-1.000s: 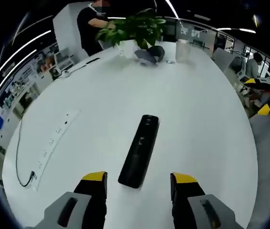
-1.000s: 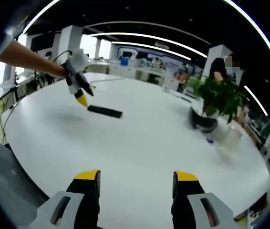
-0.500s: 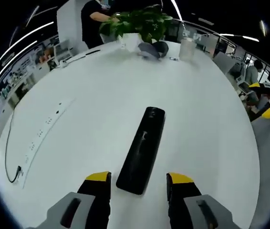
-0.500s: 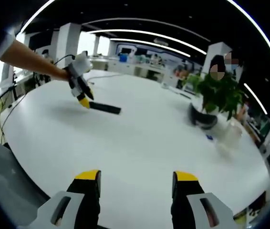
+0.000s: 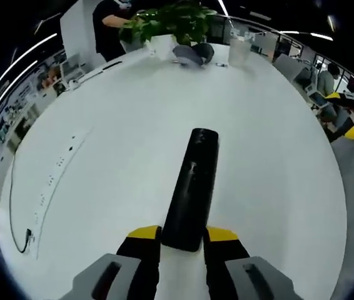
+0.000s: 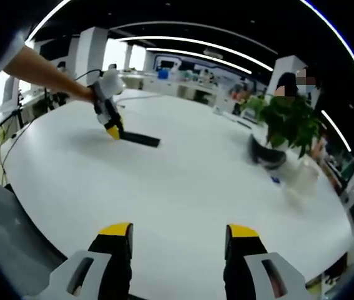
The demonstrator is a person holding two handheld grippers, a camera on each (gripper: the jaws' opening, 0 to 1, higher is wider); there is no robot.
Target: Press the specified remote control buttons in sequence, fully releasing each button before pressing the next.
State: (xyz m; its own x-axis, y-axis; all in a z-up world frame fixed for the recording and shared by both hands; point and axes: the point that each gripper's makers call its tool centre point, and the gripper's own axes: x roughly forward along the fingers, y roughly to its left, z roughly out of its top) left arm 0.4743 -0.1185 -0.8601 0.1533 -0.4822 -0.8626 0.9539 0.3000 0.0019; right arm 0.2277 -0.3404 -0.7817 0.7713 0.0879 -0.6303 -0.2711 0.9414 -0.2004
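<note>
Left gripper view — the black remote control (image 5: 192, 190) lies flat on the white table (image 5: 121, 144), its near end between the left gripper (image 5: 183, 240)'s yellow-tipped jaws, which pinch its sides. Right gripper (image 6: 177, 240) hangs over the table, well apart — jaws spread, holding nothing.

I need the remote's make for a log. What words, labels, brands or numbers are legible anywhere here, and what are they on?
No text can be read in either view.
Black remote control: a faint pale mark on its top face, too blurred to read; no button labels can be made out.
White power strip: sockets only, no legible print.
Wall displays behind the white table, right gripper view: too small and blurred.
</note>
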